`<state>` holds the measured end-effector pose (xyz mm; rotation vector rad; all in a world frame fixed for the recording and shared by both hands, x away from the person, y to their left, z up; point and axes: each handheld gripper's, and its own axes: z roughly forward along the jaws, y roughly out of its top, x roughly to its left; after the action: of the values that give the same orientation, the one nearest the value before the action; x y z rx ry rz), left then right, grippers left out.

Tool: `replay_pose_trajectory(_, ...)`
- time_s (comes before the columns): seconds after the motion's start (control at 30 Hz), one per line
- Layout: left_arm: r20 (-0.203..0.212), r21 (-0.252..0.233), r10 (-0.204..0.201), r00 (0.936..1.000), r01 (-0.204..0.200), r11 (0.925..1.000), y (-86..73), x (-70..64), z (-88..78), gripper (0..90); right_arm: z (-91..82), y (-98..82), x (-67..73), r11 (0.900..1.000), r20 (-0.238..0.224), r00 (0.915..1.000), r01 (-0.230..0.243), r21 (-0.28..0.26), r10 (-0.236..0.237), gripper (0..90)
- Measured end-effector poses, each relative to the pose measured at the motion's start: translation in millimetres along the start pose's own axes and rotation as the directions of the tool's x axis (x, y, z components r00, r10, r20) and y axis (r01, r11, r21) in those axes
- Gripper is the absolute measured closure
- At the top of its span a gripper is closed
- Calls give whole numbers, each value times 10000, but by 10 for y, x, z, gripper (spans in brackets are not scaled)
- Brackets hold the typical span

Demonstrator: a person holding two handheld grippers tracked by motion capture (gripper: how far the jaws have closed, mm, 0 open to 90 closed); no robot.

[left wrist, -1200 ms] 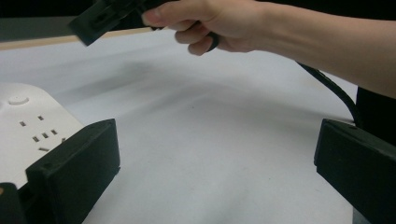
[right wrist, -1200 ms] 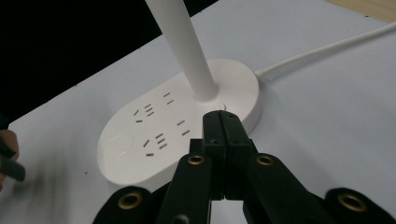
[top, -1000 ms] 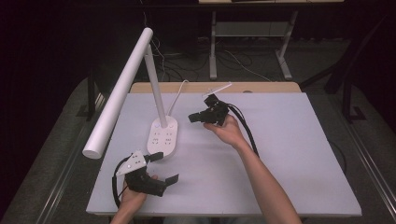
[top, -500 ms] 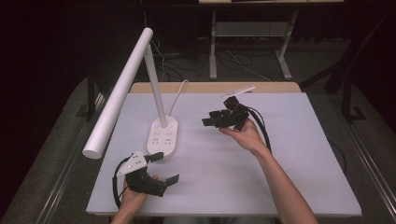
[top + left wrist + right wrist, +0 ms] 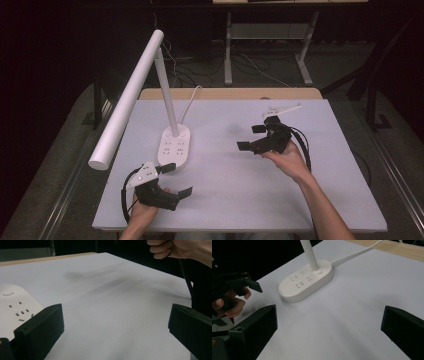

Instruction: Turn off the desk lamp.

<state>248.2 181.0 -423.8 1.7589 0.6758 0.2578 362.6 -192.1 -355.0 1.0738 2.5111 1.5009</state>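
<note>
I held both grippers, left gripper (image 5: 176, 180) and right gripper (image 5: 252, 137), jaws spread and empty; best approach lamp base (image 5: 173, 146) slowly, squarely.

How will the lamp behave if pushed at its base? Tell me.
The lamp would probably slide: its base is broad and flat on the smooth table. The long head overhangs one side, so it may tip that way. Its cord could drag.

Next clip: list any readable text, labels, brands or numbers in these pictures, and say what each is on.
None can be read.
Lamp base: socket slots and a round button, no printed words visible.
White tabletop: unmarked.
Left gripper and right gripper: plain black, no legible label.
</note>
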Motion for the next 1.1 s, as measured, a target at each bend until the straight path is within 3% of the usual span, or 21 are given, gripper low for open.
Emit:
replay_pose_trajectory(0.1,-4,9,7,10000,-7,10000,0,0,3,0,-172,-142,13,9999,207,9997,-85,-127,88,6)
replay_pose_trajectory(0.4,-6,60,82,10000,-82,9999,1,-6,6,0,-442,-516,17,9987,657,9972,-346,-373,370,6)
replay_pose_trajectory(0.57,-13,87,110,9999,-110,9999,0,-2,7,0,-538,-658,25,9982,753,9962,-400,-438,432,6)
replay_pose_trajectory(0.87,-43,88,79,10000,-79,9999,-2,-7,-1,0,-776,-1010,7,9922,1206,9881,-849,-916,957,6)
replay_pose_trajectory(1.1,-85,102,74,9999,-74,9999,-4,-7,0,0,-861,-1242,30,9853,1372,9817,-1146,-1265,1318,7)
